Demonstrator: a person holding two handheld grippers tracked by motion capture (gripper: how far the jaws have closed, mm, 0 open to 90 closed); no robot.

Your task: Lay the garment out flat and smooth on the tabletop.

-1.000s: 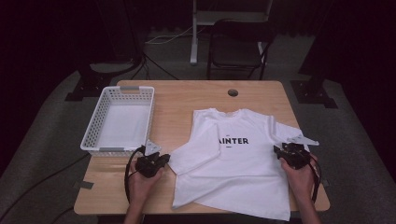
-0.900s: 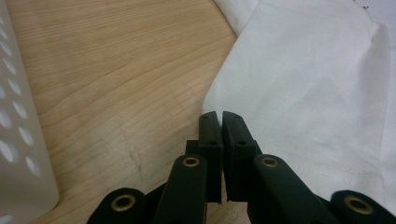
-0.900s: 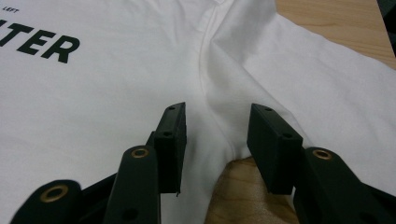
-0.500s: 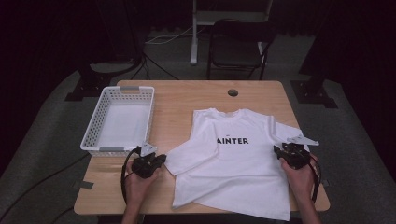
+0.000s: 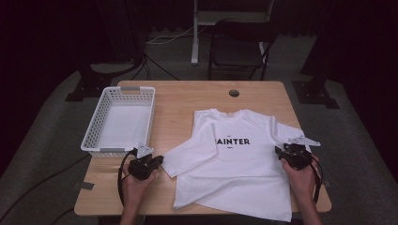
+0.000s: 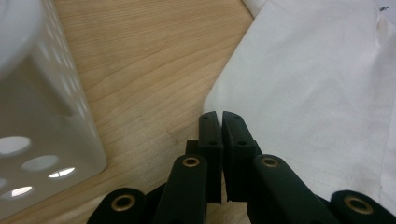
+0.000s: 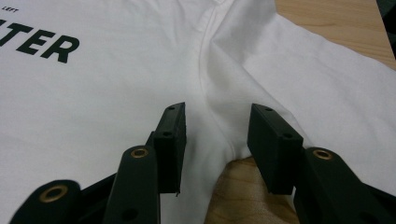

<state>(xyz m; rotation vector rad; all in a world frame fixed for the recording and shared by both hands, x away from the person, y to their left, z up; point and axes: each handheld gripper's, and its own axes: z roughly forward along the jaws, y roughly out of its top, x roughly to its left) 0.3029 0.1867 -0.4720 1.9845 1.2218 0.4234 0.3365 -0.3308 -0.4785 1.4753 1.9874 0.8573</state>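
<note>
Two hand-held grippers flank a white T-shirt (image 5: 237, 164) lying flat, print up, on the wooden surface (image 5: 183, 103). Left hand-held gripper (image 5: 157, 161) rests on bare wood just beside the shirt's sleeve hem, its jaws pressed together with nothing between them. Right hand-held gripper (image 5: 279, 151) sits at the shirt's other sleeve, jaws apart astride the armpit seam. A white basket (image 5: 94, 140) stands beyond the left gripper, away from the shirt.
</note>
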